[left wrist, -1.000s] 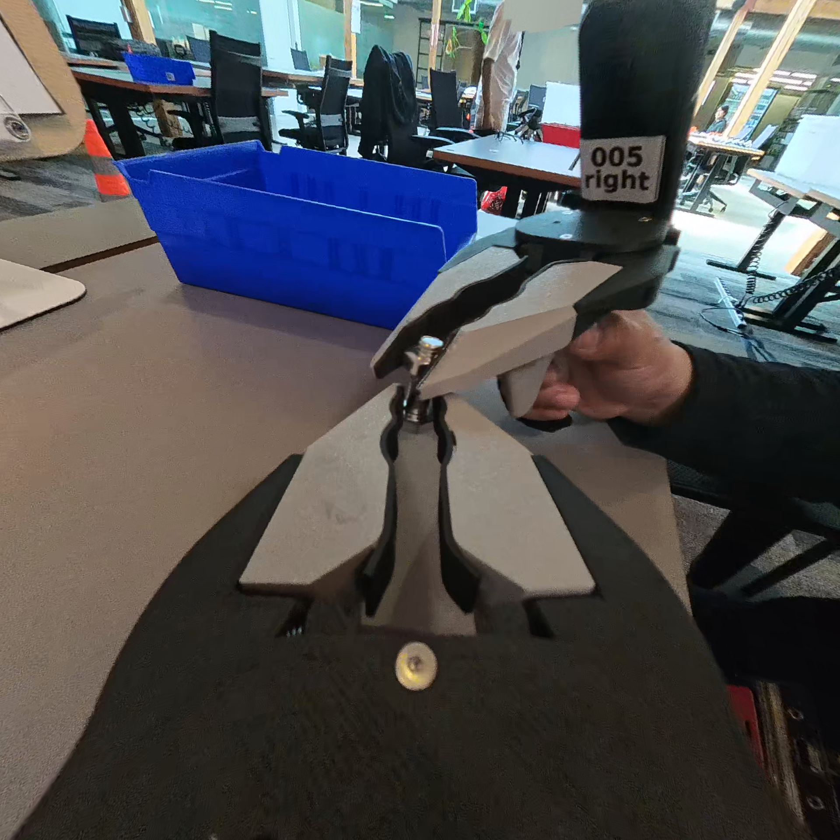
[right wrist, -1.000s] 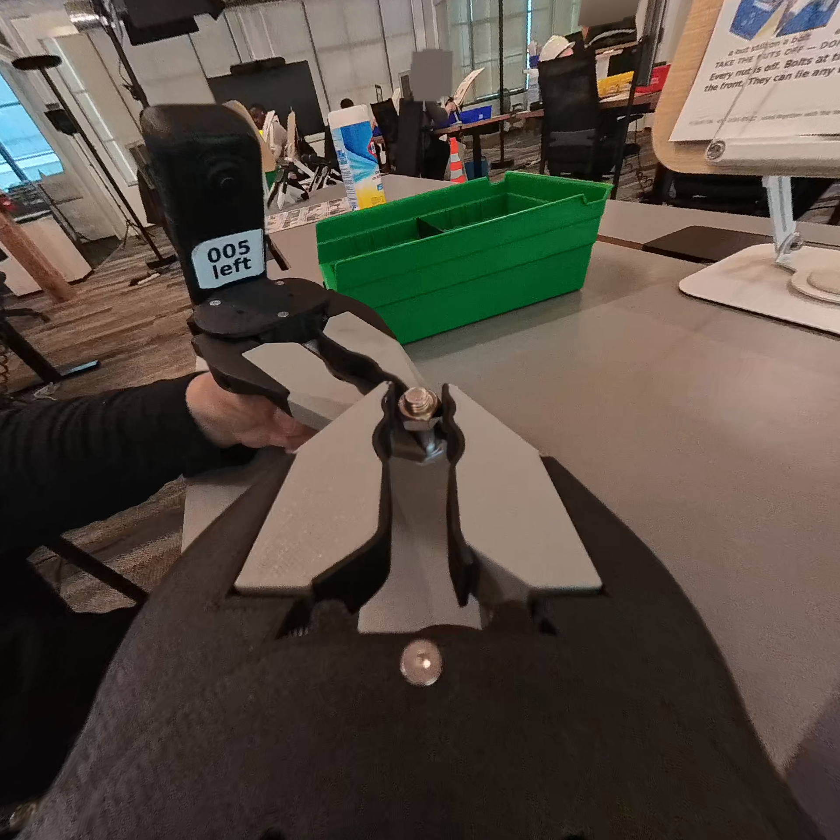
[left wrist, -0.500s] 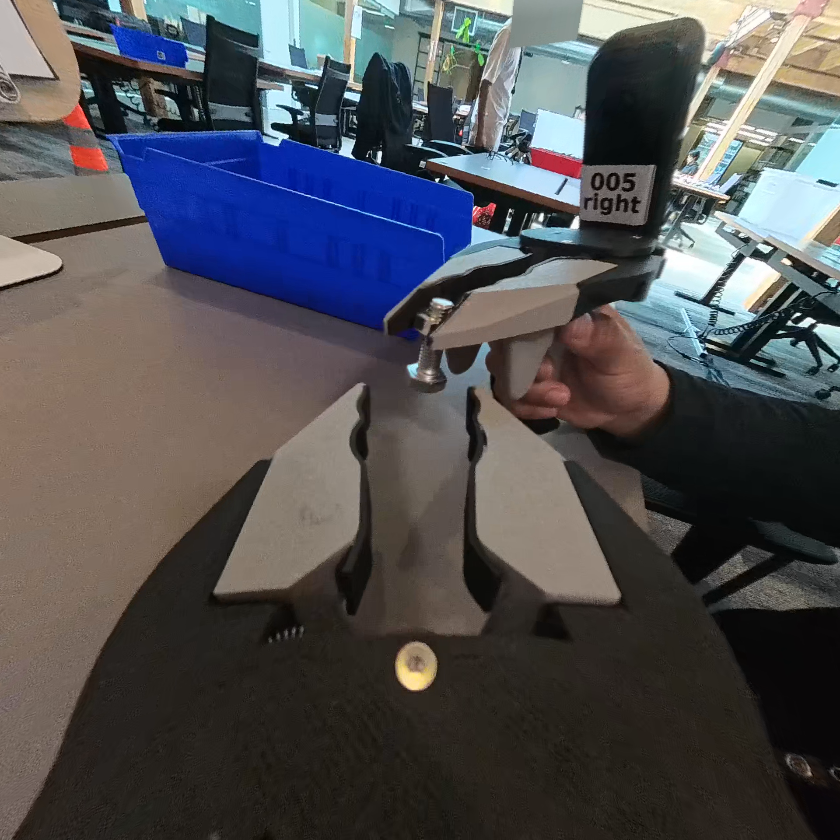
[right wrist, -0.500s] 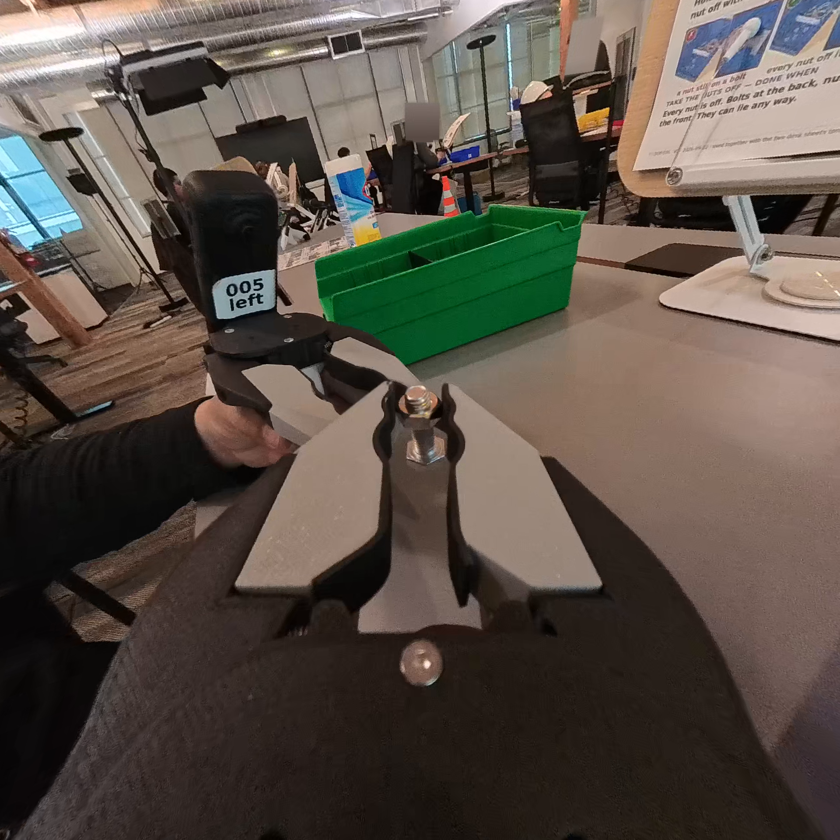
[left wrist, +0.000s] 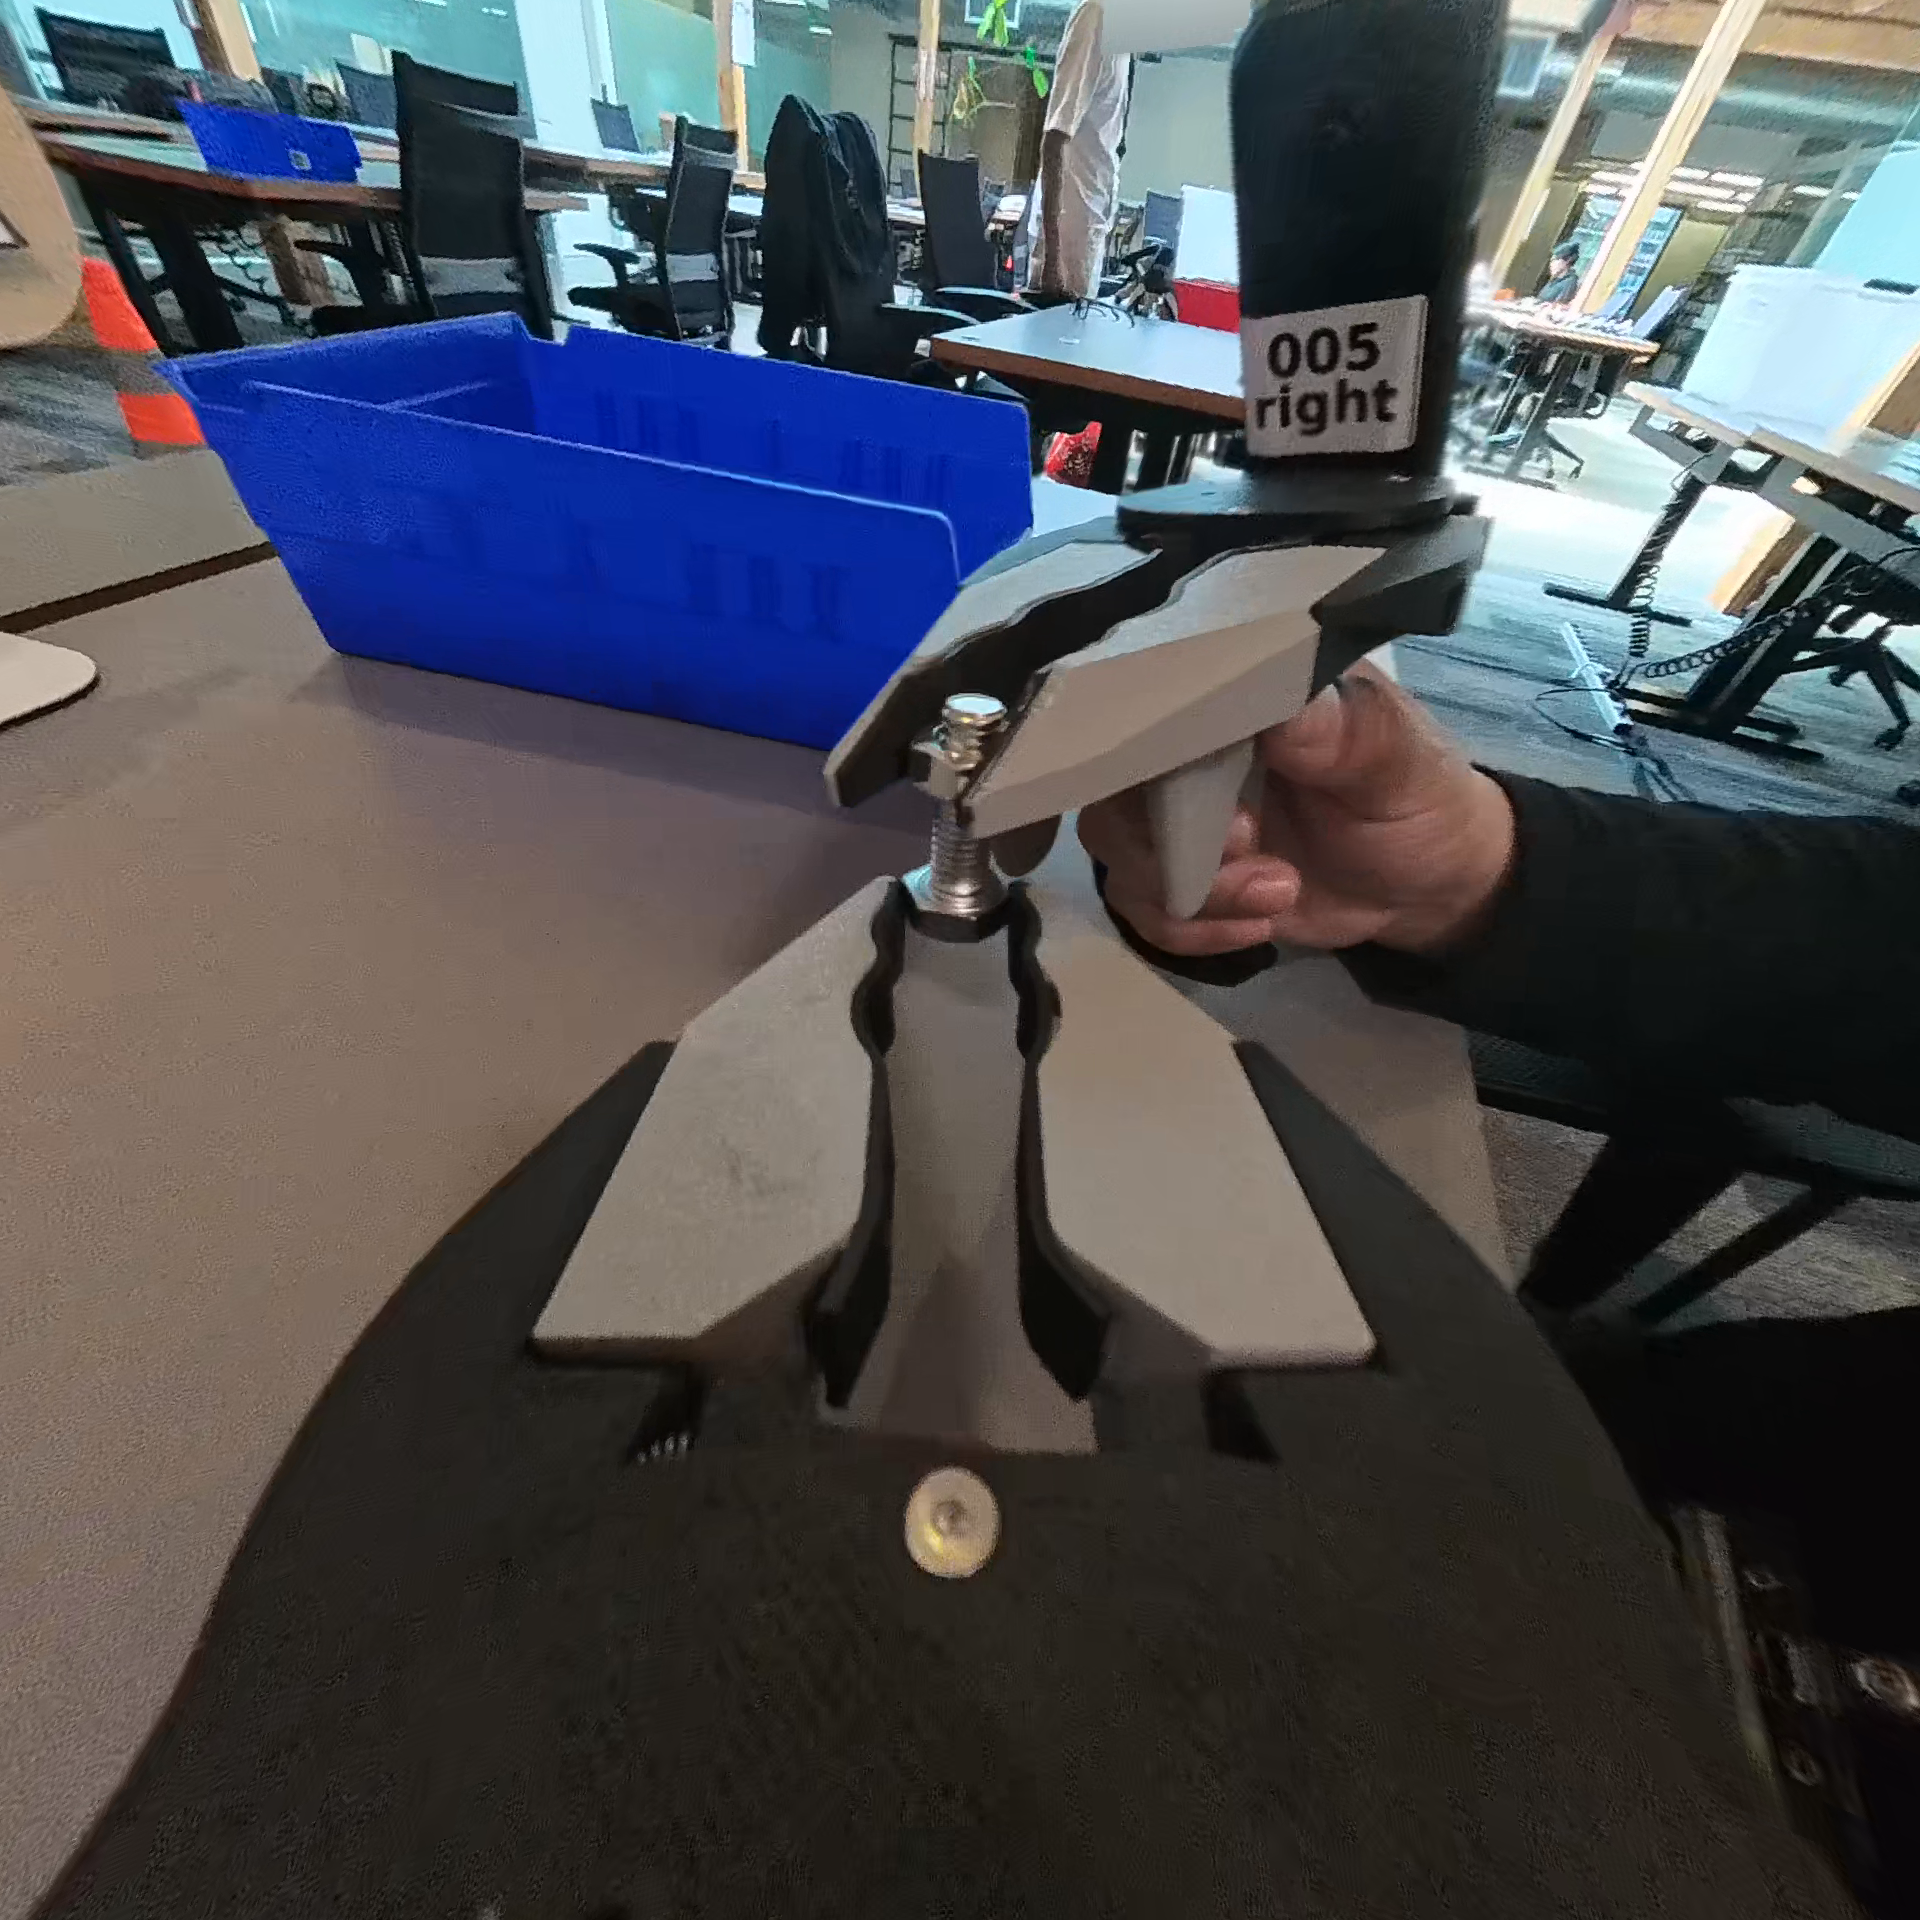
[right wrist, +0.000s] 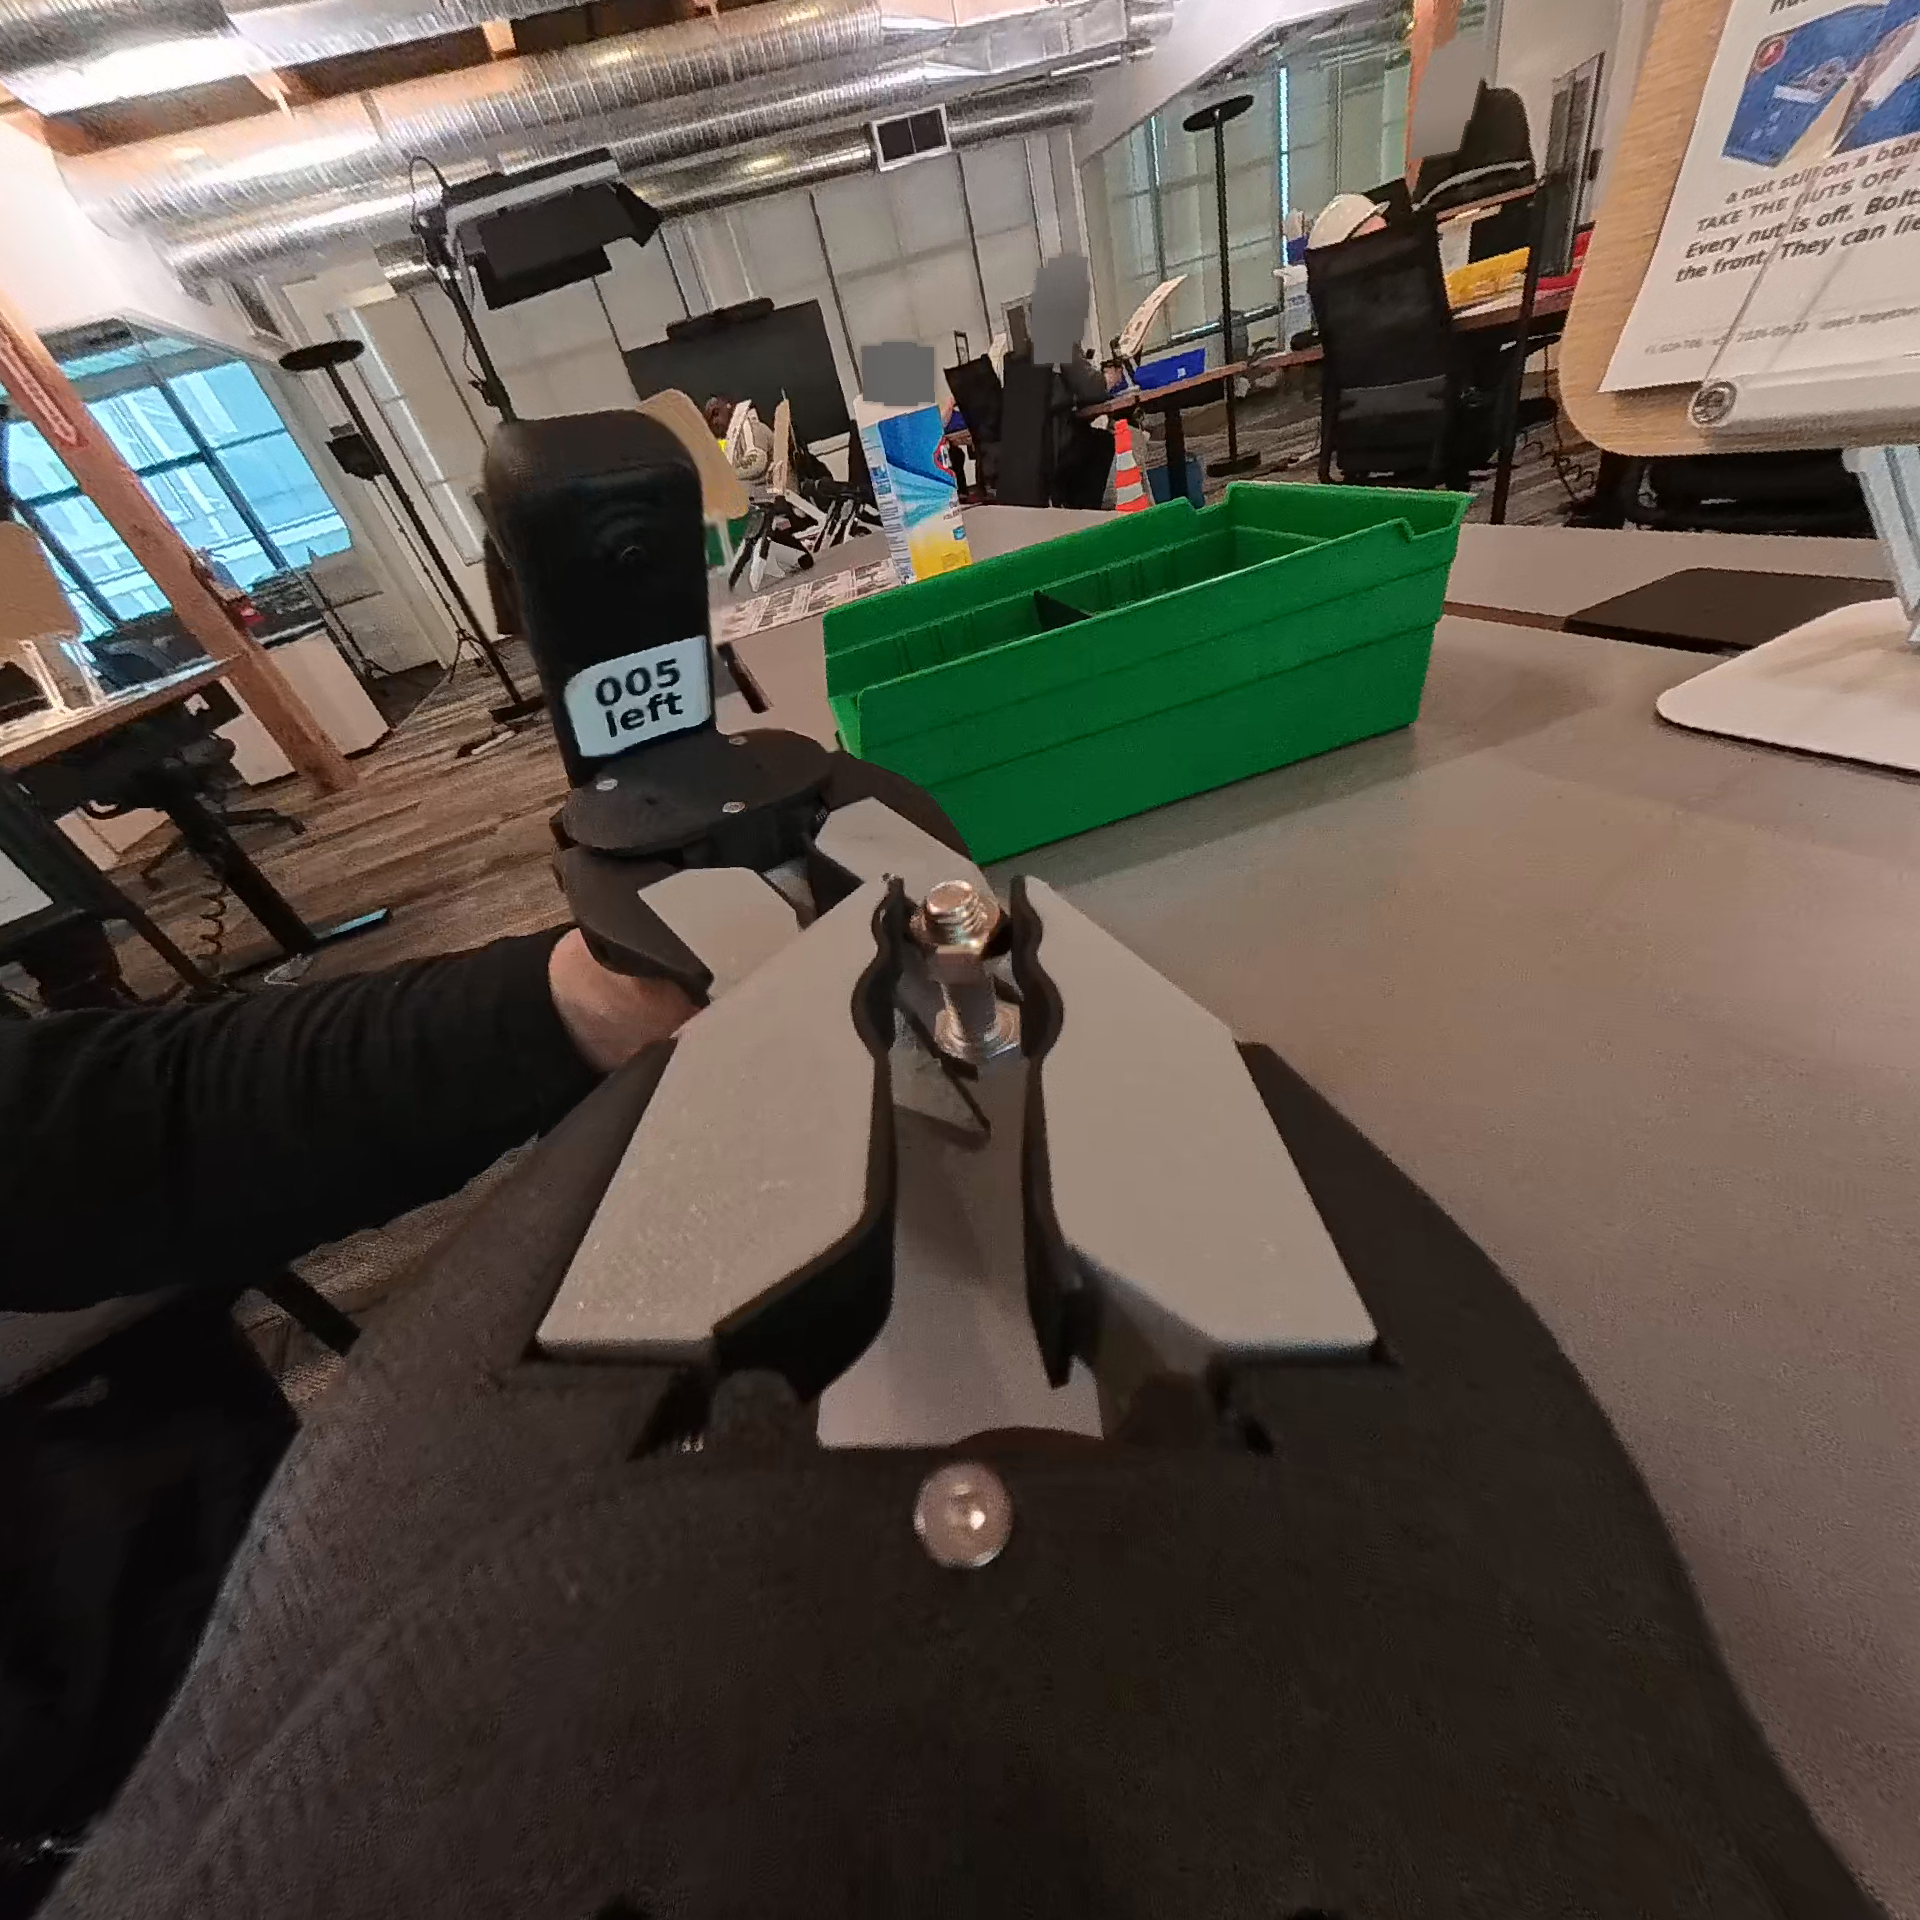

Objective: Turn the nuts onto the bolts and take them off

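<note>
A steel bolt (left wrist: 958, 852) stands upright above the grey table (left wrist: 312, 935). My left gripper (left wrist: 951, 920) is shut on the bolt's hex head at the bottom. My right gripper (right wrist: 951, 920) is shut on the nut (right wrist: 951, 930) near the threaded top end, and it also shows in the left wrist view (left wrist: 940, 769), coming in from the right. Bare thread shows between nut and head. In the right wrist view the bolt head (right wrist: 975, 1039) sits below the nut, between my right fingers, with a left finger (right wrist: 935, 1091) under it.
A blue bin (left wrist: 582, 561) stands behind the bolt on the table. A green bin (right wrist: 1143, 707) with a divider stands on the other side. A white stand base (right wrist: 1808, 686) and a sign board are at the far right. The table edge runs close to both hands. One gripper's finger ends stand about 4 centimeters off the other's.
My left gripper let go and opened half a second ago while the right held the bolt by the nut. It has now shut again on the bolt head.
</note>
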Demonstrator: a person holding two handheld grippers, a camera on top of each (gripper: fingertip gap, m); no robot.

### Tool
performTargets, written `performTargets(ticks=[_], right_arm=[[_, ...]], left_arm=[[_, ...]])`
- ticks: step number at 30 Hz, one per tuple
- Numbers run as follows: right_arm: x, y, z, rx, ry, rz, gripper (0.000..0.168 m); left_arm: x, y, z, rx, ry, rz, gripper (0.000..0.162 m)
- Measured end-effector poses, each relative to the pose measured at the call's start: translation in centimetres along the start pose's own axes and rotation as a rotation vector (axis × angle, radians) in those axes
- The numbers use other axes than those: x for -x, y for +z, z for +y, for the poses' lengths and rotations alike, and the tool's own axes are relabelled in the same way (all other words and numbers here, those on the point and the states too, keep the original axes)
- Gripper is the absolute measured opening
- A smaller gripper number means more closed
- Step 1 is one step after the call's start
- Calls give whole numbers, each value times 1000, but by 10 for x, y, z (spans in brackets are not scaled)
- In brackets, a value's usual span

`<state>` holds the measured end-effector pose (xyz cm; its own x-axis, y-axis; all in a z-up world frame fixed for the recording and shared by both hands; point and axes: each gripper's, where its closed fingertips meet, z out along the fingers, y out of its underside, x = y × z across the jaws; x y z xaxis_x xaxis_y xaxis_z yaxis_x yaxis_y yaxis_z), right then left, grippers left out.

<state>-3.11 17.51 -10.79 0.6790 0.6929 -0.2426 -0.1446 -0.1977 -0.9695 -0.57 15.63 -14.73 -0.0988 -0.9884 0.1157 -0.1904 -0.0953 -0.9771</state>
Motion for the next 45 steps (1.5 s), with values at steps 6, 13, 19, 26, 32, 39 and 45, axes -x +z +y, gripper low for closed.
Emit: performTargets(ticks=[6,13,19,26,32,39,45], right_arm=[[7,-6,-2,-1,8,-81,15],[-10,-6,-1,-9,29,-1,34],[-19,8,10,45,59,28,45],[3,0,0,43,-227,112,15],[-6,-61,-70,-220,-446,390,15],[-121,-173,-88,-129,-200,844,15],[-187,-191,-30,59,-116,955,30]], left_arm=[[22,-7,-3,-25,-57,-88,16],[21,-7,-1,-11,-45,-84,16],[12,-5,-1,-12,-56,-30,16],[-5,-2,-2,-24,-66,59,24],[0,-4,-6,-57,-92,35,36],[0,-1,-2,-25,-89,33,33],[2,-2,-4,-34,-109,31,33]])
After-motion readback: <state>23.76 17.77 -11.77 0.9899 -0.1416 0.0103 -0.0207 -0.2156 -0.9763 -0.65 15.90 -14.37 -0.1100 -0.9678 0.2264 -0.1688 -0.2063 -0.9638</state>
